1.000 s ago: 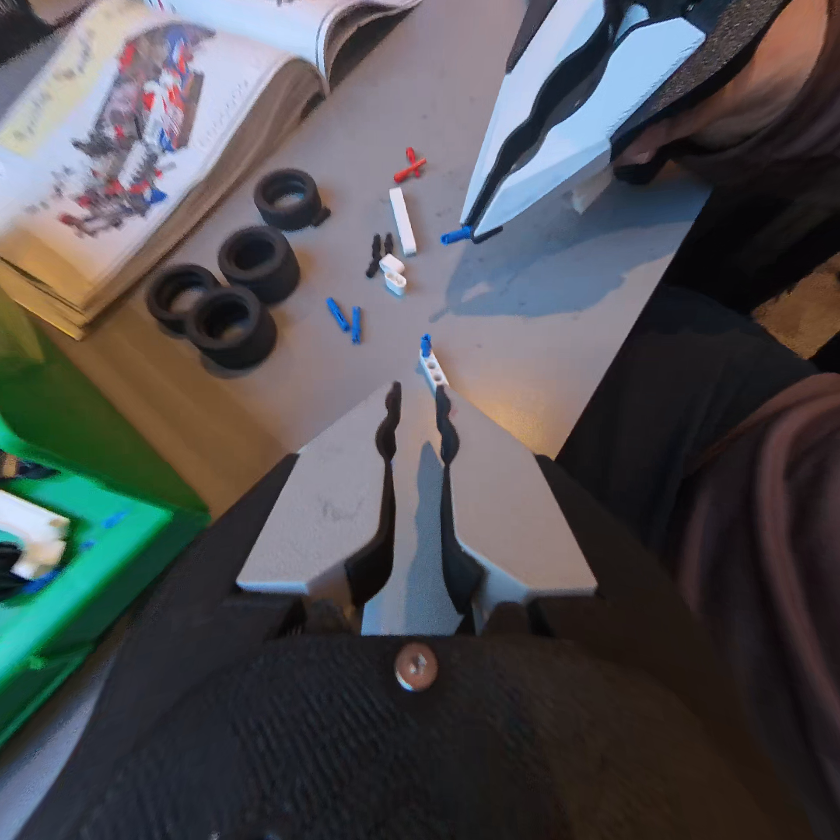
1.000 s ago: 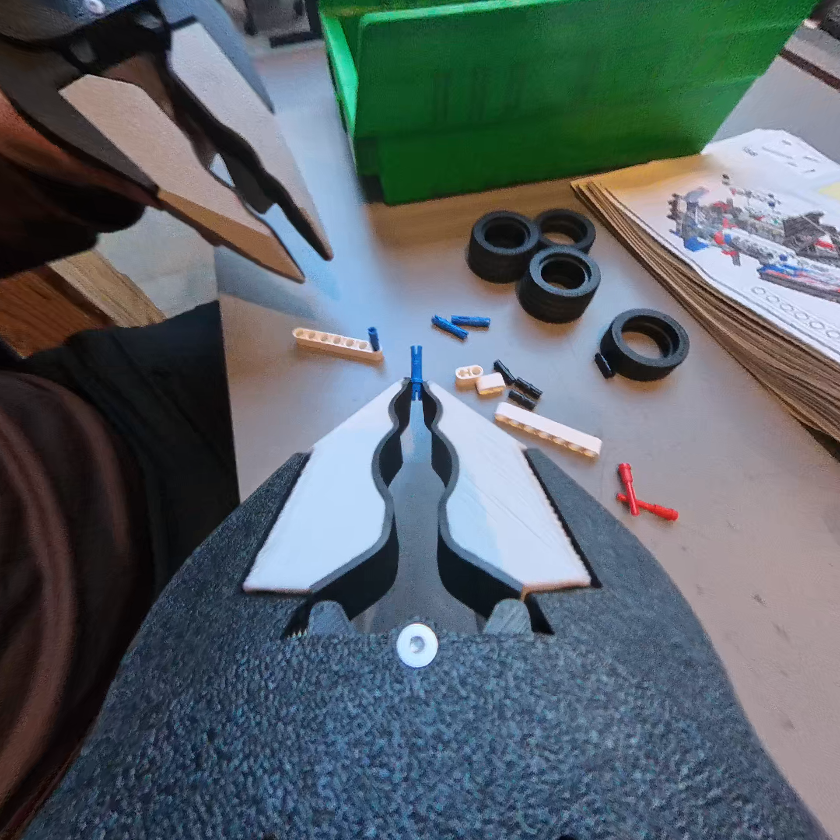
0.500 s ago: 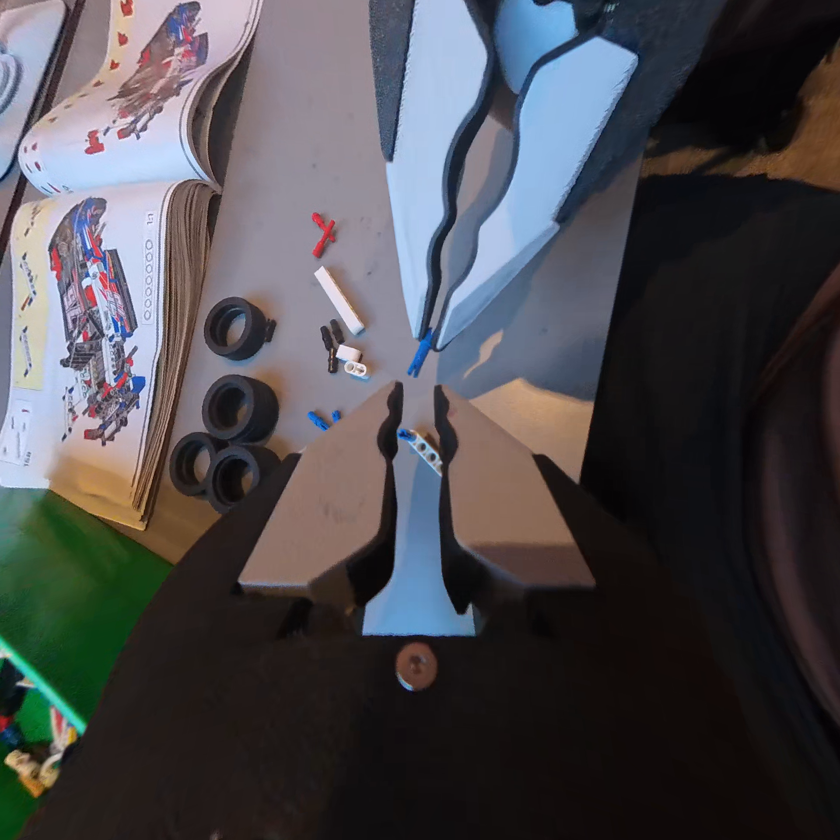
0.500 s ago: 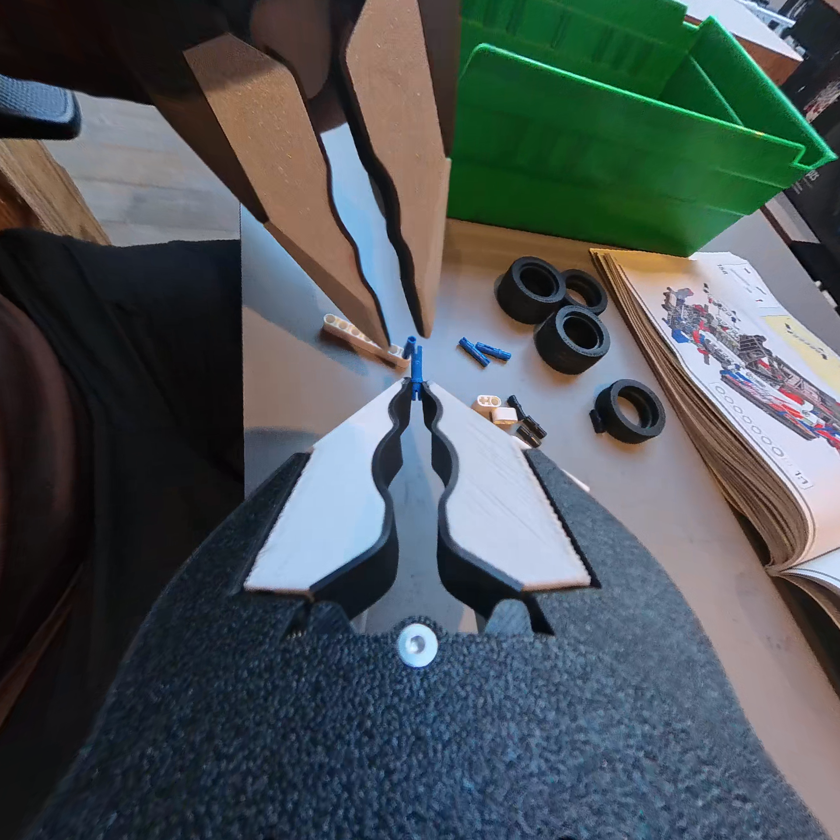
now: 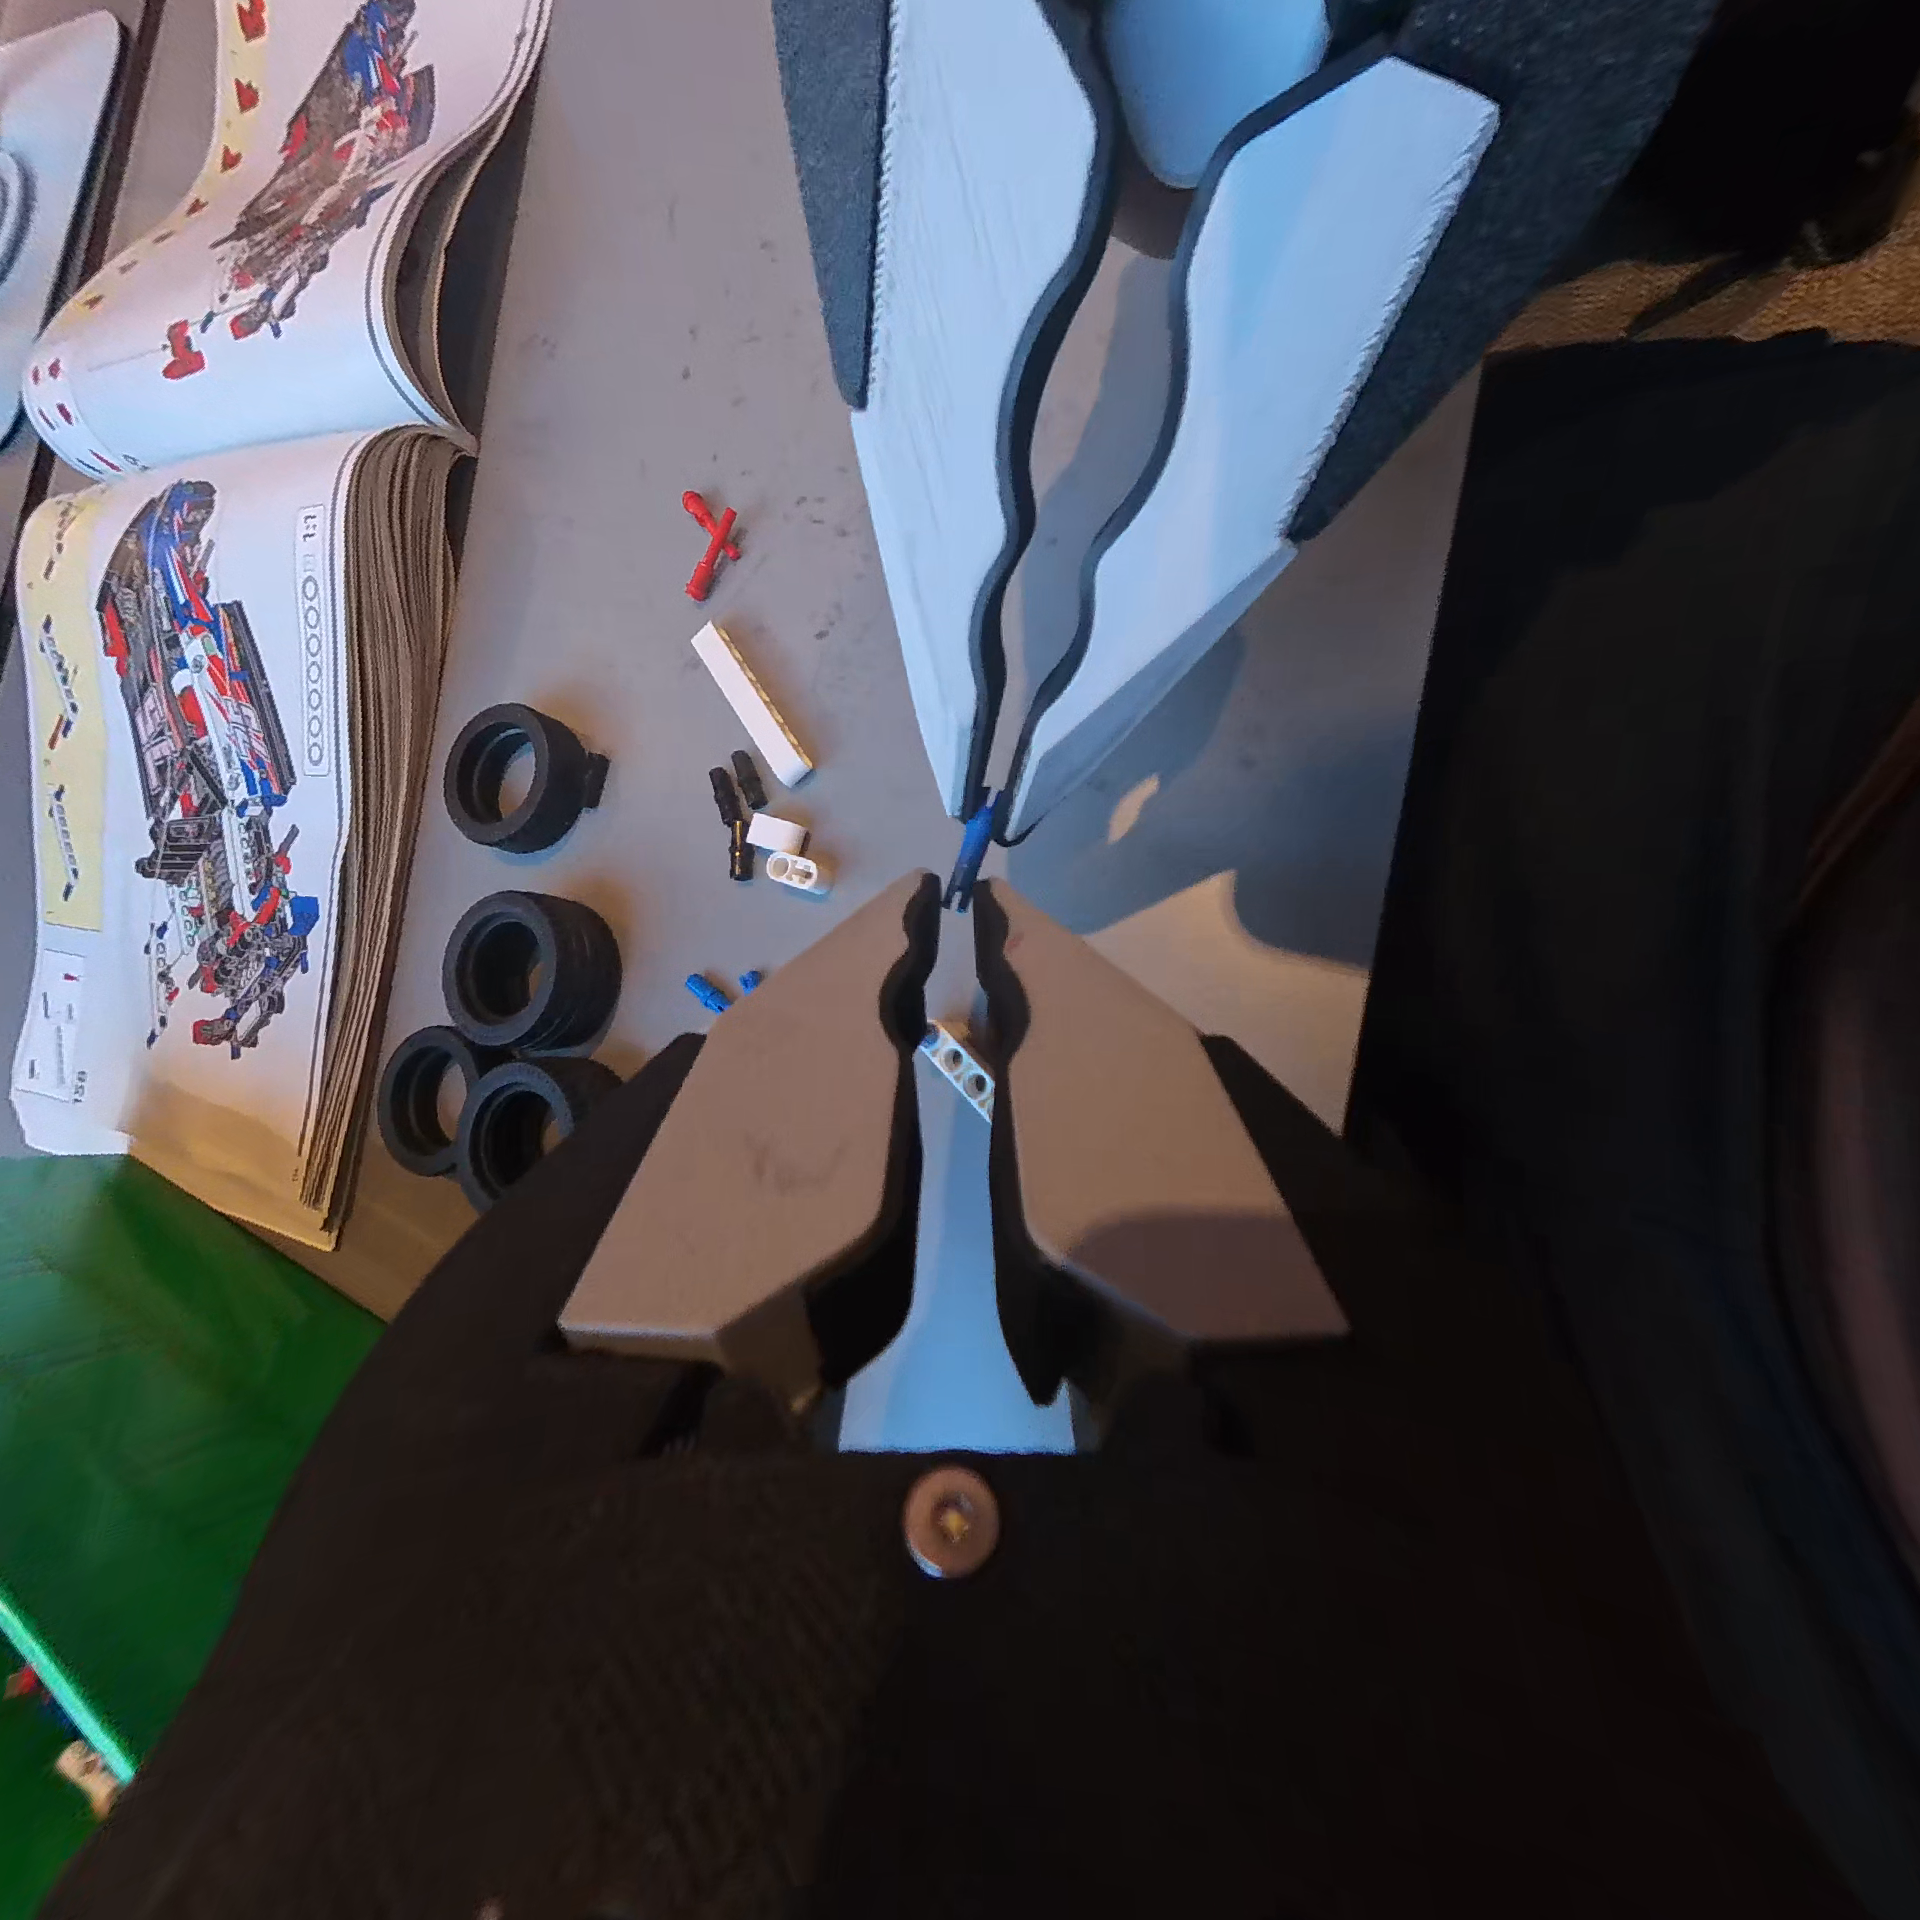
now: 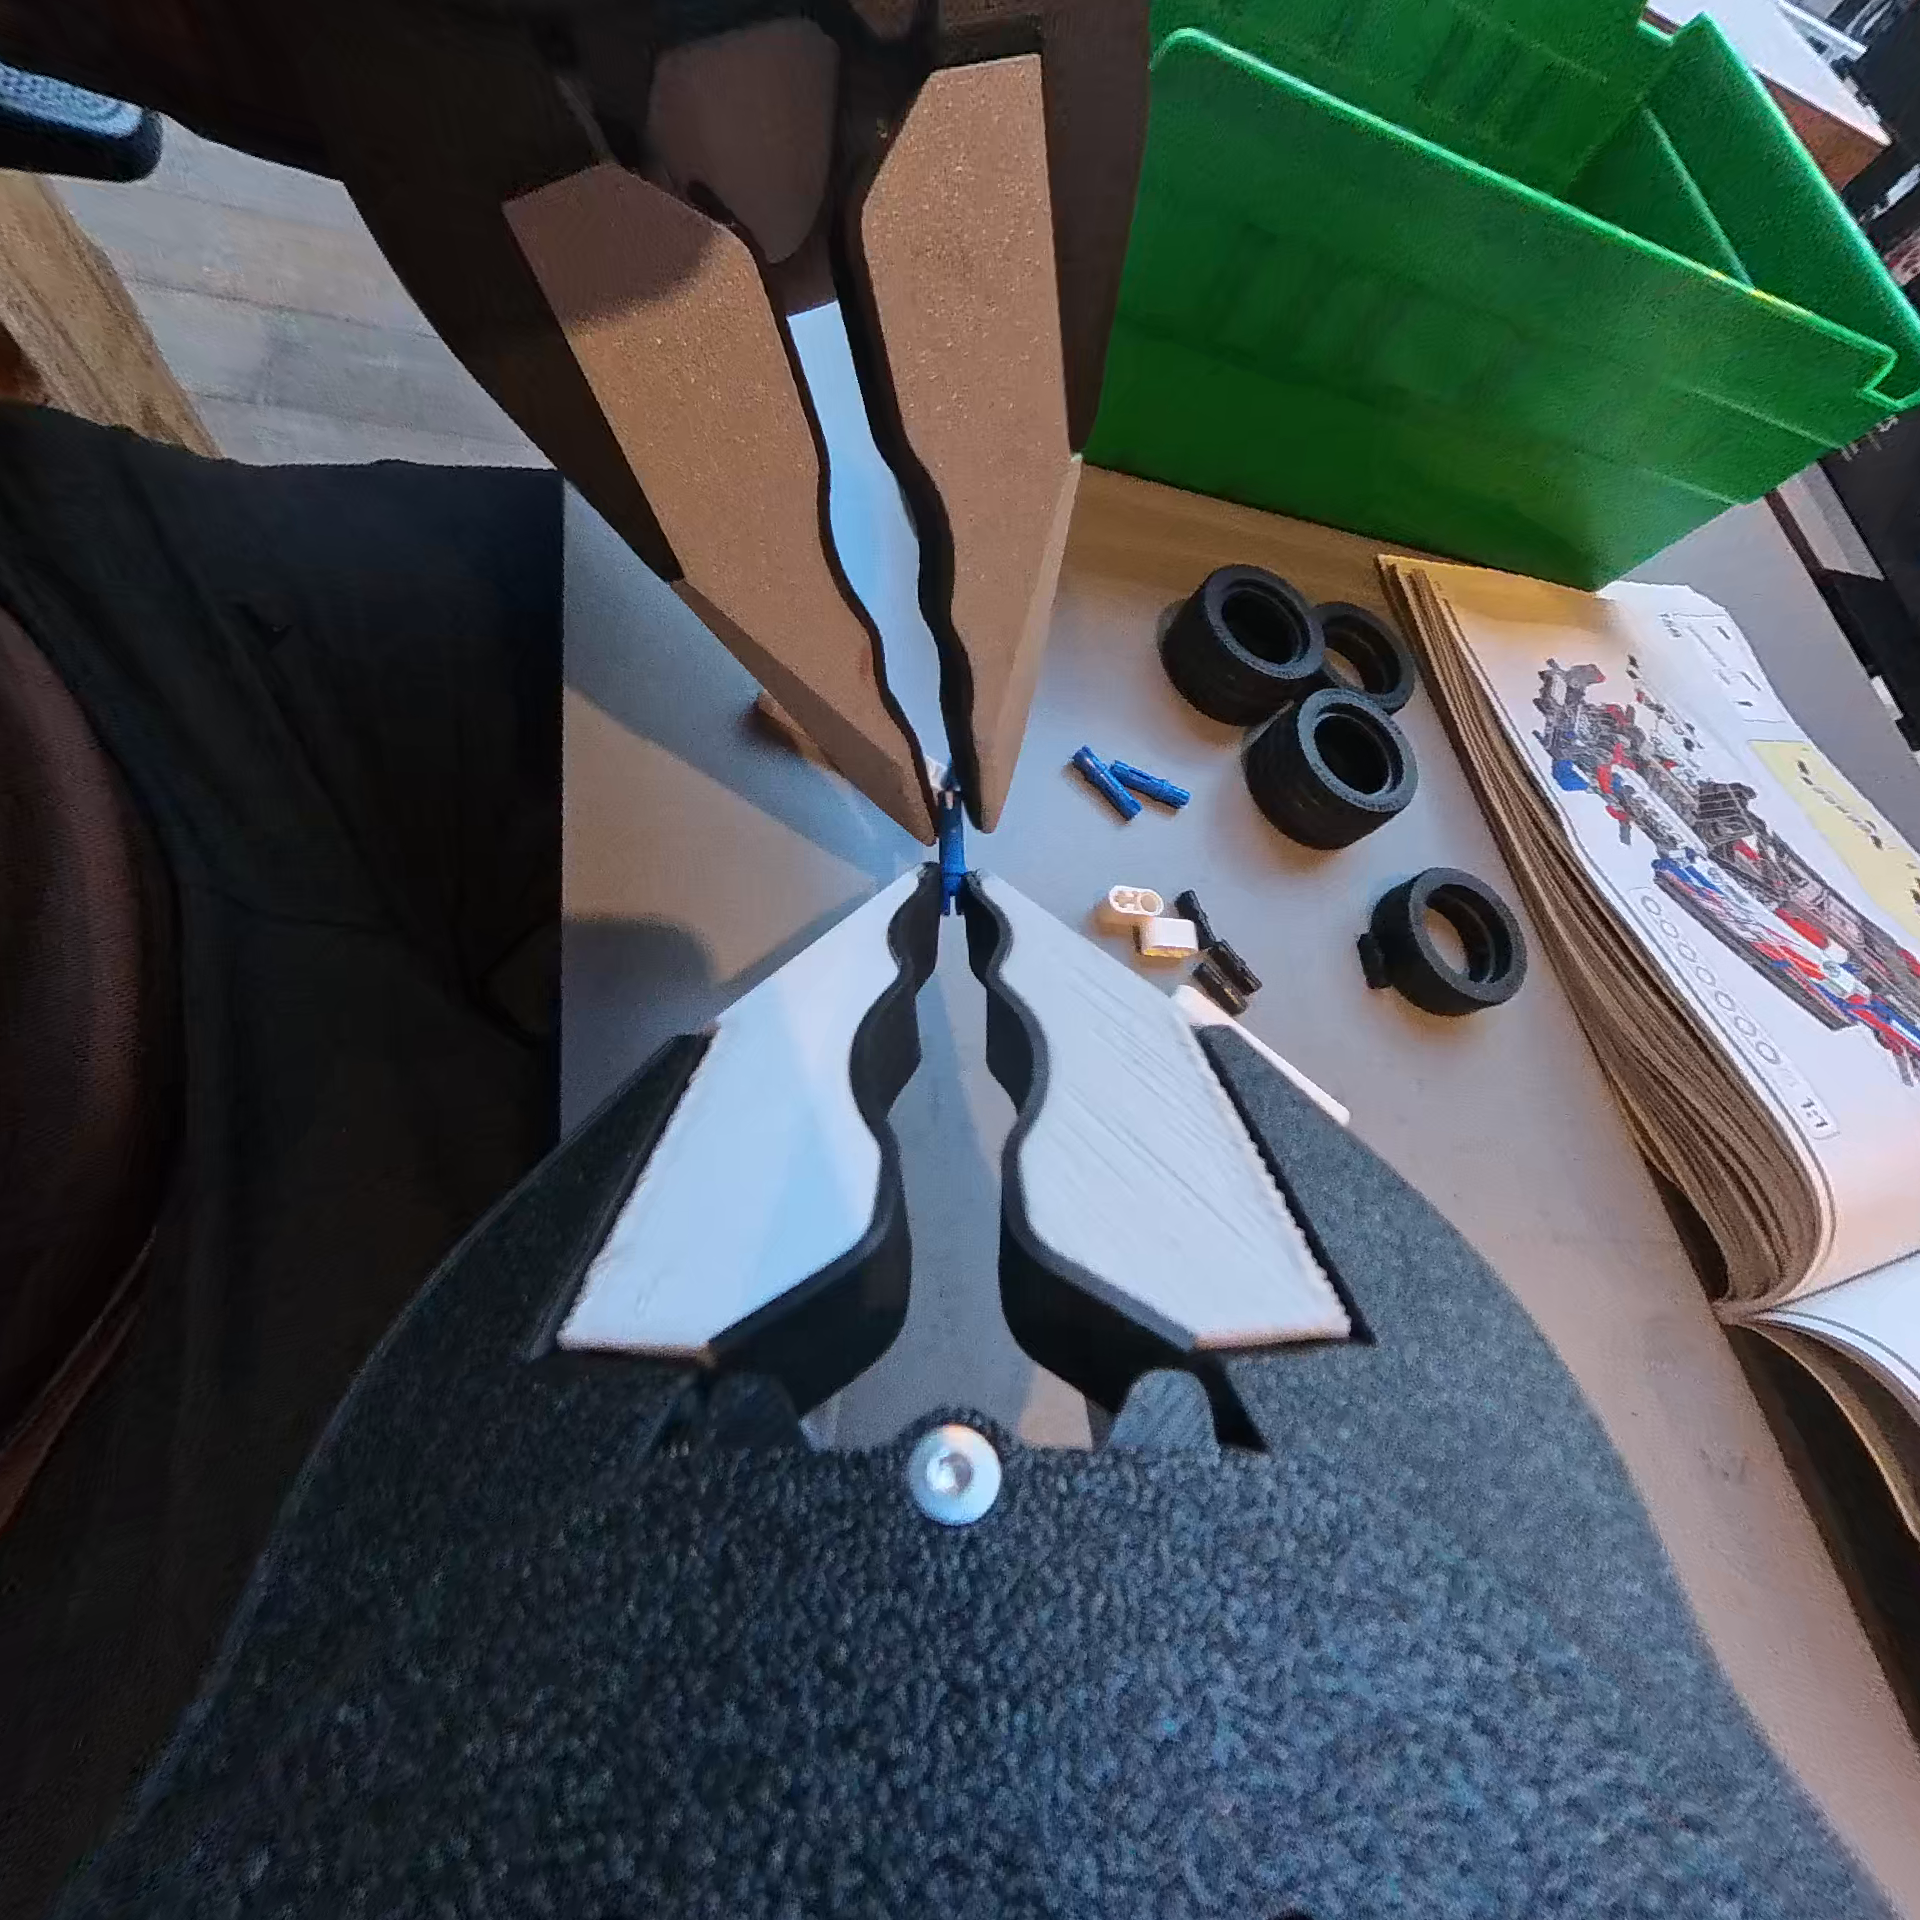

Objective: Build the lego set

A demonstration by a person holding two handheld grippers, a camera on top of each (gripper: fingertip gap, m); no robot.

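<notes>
My right gripper point(image 6: 948, 883) is shut on a small blue pin point(image 6: 950, 857) and holds it above the grey table point(image 6: 1403, 1195). My left gripper point(image 5: 954, 885) meets it tip to tip. Its jaws stand about a pin's width apart, closed around the free end of the blue pin point(image 5: 971, 847). In the left wrist view the right gripper point(image 5: 987, 826) comes down from above. In the right wrist view the left gripper point(image 6: 951, 823) comes from the top. A white beam with holes point(image 5: 961, 1060) lies on the table under the left fingers.
Several black tyres point(image 5: 530, 971) lie beside an open instruction book point(image 5: 197, 779). Red pins point(image 5: 712, 540), a long white beam point(image 5: 750, 701), black pins point(image 5: 732, 805), small white connectors point(image 6: 1143, 920) and two blue pins point(image 6: 1127, 795) are scattered mid-table. Green bins point(image 6: 1455, 312) stand behind. A person's dark clothing lies at the table edge. Less than 4 cm separates the two grippers' tips.
Both grippers have moved together until their tips meet. The left jaws have narrowed around the pin's free end. The holed white beam now shows farther back between the left fingers.
</notes>
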